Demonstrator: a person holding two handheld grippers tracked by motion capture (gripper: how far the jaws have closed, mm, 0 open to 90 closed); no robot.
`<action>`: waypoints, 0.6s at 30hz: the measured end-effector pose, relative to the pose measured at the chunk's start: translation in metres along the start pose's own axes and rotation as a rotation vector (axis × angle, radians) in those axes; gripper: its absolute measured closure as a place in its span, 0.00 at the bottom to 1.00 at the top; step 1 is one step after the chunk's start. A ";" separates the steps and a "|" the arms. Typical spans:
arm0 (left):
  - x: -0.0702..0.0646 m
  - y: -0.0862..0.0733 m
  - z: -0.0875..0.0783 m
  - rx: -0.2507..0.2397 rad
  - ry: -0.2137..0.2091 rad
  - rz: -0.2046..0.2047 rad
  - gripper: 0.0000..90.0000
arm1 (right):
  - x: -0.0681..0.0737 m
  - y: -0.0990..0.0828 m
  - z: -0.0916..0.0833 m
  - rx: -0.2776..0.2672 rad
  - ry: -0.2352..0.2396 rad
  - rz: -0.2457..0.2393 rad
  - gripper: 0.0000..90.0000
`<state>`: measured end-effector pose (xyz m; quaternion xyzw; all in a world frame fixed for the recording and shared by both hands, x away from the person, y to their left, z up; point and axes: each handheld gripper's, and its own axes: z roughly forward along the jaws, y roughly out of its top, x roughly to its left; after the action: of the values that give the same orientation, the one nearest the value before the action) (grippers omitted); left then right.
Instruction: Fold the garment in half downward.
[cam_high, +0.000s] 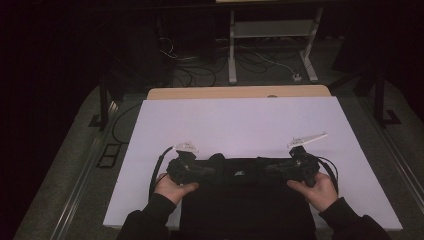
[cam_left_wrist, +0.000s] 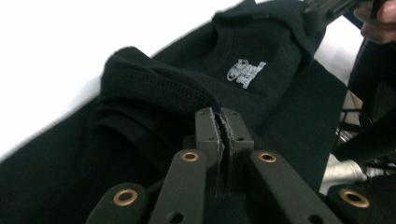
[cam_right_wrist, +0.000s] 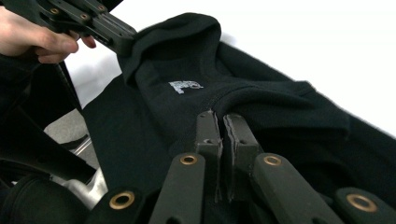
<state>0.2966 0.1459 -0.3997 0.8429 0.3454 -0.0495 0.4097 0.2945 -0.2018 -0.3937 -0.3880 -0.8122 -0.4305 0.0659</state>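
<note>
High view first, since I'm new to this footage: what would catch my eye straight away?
A black garment lies at the near edge of a white board. The left gripper and right gripper are each shut on its folded far edge, facing each other. A small white logo sits between them.

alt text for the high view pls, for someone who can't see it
Two hands hold a black garment by its top corners on a white board, the left tool and right tool each shut on the cloth and pointing inward. A small white logo sits between them; the room behind is dark, with cables on the floor.
</note>
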 end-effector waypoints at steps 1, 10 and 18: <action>0.000 -0.001 0.001 0.011 -0.002 0.001 0.95 | 0.001 -0.001 0.000 0.004 0.006 0.007 0.94; -0.005 -0.010 0.007 0.077 -0.029 0.007 0.95 | 0.003 -0.016 0.005 0.064 0.047 0.036 0.94; -0.016 -0.015 0.011 0.117 -0.039 0.019 0.95 | 0.005 -0.026 0.006 0.093 0.086 0.075 0.93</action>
<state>0.2774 0.1360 -0.4108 0.8675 0.3258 -0.0823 0.3668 0.2747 -0.2031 -0.4124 -0.3958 -0.8127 -0.4059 0.1345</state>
